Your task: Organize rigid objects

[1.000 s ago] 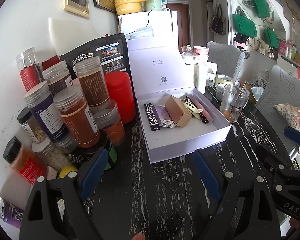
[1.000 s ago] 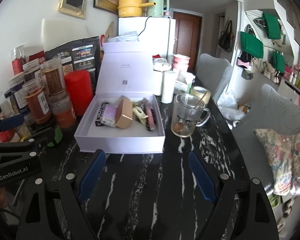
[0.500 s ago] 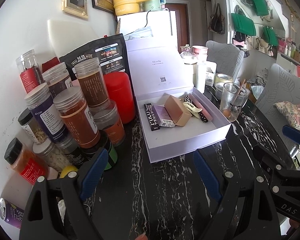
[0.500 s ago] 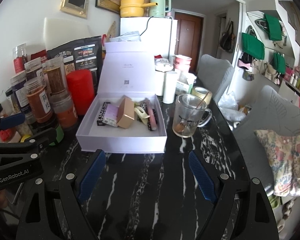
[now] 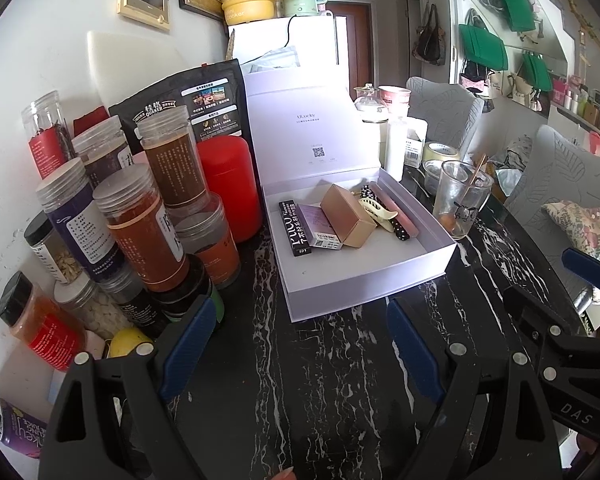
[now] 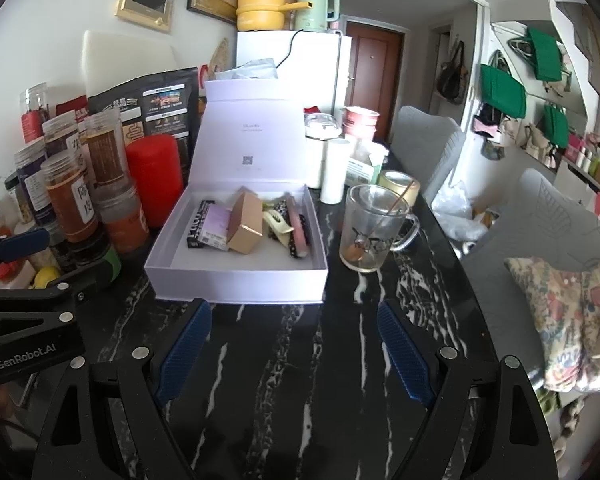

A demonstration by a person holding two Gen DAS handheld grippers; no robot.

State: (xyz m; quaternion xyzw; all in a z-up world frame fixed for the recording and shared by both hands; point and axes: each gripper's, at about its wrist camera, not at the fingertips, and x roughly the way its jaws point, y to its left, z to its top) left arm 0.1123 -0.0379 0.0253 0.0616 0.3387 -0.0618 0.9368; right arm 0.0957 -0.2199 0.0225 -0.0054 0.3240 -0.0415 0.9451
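A white box with its lid raised (image 5: 380,280) (image 6: 236,280) stands on the black marble table. In it lie a black carton (image 5: 294,229), a lilac carton (image 5: 320,226) (image 6: 214,228), a tan carton (image 5: 348,216) (image 6: 246,224), a cream hair clip (image 5: 376,208) (image 6: 276,222), a pink bar (image 5: 396,210) and a black dotted bar (image 6: 290,240). My left gripper (image 5: 300,344) is open and empty, just in front of the box. My right gripper (image 6: 292,344) is open and empty, also in front of the box.
Several spice jars (image 5: 140,224) and a red canister (image 5: 228,184) crowd the left by the wall. A glass mug with a stick (image 6: 370,232) stands right of the box. A white roll (image 6: 334,176), tape (image 6: 398,184) and cups stand behind. Chairs stand right.
Both grippers have edged slightly closer to the box. Nothing on the table has moved.
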